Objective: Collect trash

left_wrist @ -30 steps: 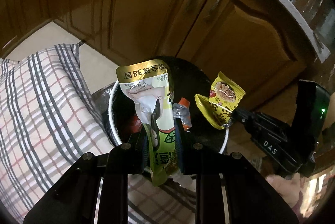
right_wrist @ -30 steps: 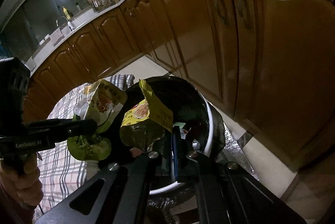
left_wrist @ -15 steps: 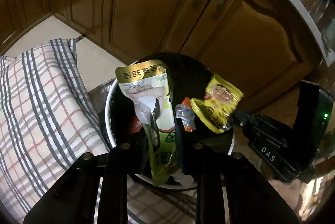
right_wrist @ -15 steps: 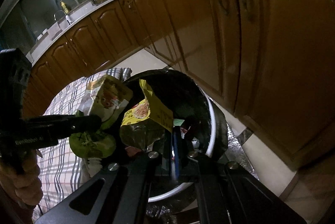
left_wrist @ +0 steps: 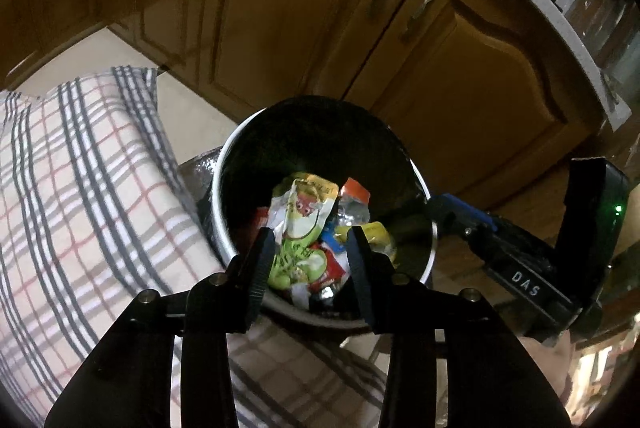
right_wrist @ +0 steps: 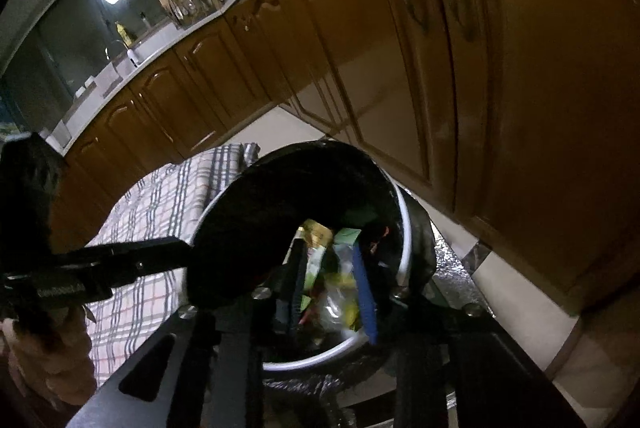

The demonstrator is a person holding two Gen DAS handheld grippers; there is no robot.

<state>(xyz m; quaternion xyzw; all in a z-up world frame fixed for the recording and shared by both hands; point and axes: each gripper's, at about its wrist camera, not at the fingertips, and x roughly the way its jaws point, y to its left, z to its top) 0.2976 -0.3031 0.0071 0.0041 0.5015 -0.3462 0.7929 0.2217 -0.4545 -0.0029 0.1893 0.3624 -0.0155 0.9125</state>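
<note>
Both wrappers are seen inside the bin at frame centre, directly beyond the left tool and right tool, whose jaws are opening, gripping nothing.

My own black frame hides the near rim of the bin. The wrappers overlap, so their print is unreadable. My right claw's view is blurred, its far finger smeared. The checked cloth runs off frame.
</note>
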